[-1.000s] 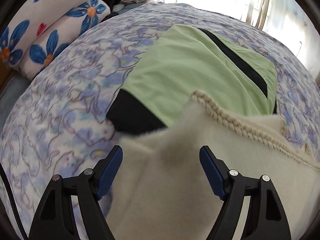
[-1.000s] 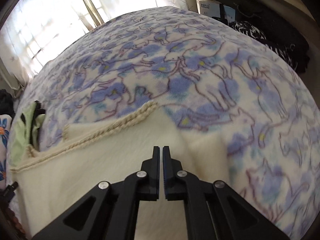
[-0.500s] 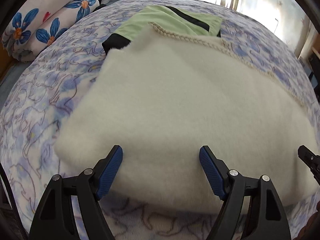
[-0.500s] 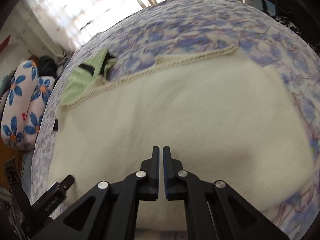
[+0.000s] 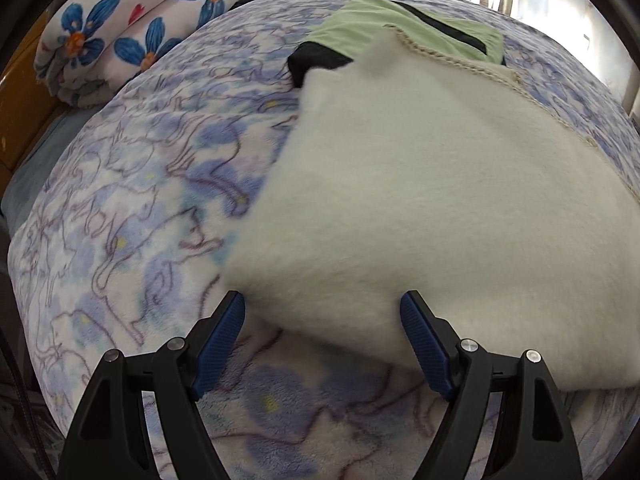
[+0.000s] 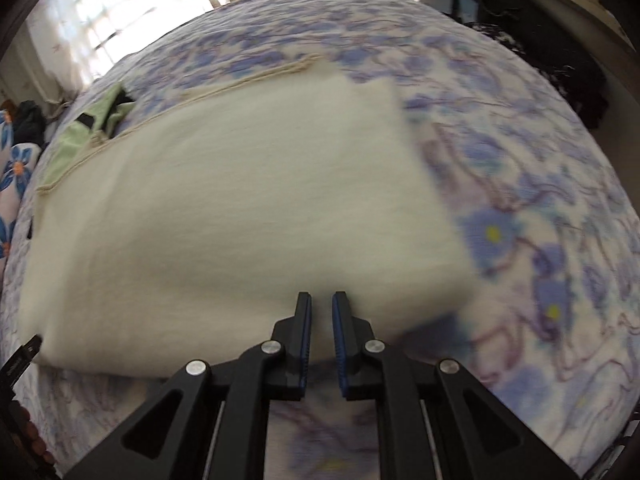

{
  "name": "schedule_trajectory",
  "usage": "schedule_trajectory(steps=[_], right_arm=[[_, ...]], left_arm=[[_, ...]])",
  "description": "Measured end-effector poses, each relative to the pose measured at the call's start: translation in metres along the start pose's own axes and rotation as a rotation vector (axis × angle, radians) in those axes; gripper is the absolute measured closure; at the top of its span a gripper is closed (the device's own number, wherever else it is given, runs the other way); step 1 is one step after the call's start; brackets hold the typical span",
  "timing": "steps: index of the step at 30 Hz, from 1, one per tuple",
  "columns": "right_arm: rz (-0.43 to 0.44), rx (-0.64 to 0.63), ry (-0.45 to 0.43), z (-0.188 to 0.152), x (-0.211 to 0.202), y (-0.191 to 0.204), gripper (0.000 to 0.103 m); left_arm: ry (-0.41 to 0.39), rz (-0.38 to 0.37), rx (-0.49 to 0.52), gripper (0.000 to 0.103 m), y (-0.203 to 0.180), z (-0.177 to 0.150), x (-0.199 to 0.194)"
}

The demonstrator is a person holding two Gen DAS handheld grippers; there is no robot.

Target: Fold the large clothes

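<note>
Parting slightly, right gripper (image 6: 321, 322) jaws just opened, nothing clamped; left gripper (image 5: 322, 344) spread wide, empty. Cream blanket (image 5: 460, 200) now lies folded flat on floral bedspread (image 5: 120, 220) (far edge overlapping green garment (image 5: 420, 30)). Fold looks laid; hands backed off to near edge.

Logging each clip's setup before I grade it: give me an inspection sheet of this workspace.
Surface: bed under a blue cat-print fleece blanket.
Job's things: folded cream fleece garment with braided trim, lying flat; its far end overlaps a light green garment with black trim.
Clutter: flower-print rolled bedding at the bed's far left corner.
Grippers: left gripper open, at the cream garment's near edge; right gripper slightly open, holding nothing.
Cables: nothing seen.
Surroundings: bright curtained window; dark shelving at right.
</note>
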State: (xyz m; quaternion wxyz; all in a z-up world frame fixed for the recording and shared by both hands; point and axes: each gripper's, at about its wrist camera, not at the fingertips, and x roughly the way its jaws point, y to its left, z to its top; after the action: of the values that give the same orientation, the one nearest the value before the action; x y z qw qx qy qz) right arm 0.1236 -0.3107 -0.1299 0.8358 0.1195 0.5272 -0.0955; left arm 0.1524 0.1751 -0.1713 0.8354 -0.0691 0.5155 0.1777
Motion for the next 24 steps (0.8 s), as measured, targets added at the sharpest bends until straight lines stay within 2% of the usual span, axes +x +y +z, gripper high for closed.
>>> schedule_trajectory(steps=[3,8,14,20,24], right_arm=[[-0.008,0.030,0.003,0.002,-0.001,-0.011,0.093],[-0.025,0.059,0.007,0.003,-0.001,-0.008,0.092],[-0.014,0.101,0.019,0.003,-0.006,-0.009,0.091],[-0.010,0.111,0.026,0.002,-0.013,-0.008,0.080],[0.002,0.116,0.029,0.001,-0.019,-0.006,0.079]], left_arm=[[0.016,-0.009,-0.045,0.023,0.007,0.000,0.002],[0.026,0.003,-0.071,0.023,0.006,0.000,0.002],[0.055,-0.018,-0.108,0.023,0.010,0.002,0.001],[0.060,-0.025,-0.120,0.023,0.014,0.003,-0.007],[0.074,-0.035,-0.135,0.023,0.019,0.002,-0.013]])
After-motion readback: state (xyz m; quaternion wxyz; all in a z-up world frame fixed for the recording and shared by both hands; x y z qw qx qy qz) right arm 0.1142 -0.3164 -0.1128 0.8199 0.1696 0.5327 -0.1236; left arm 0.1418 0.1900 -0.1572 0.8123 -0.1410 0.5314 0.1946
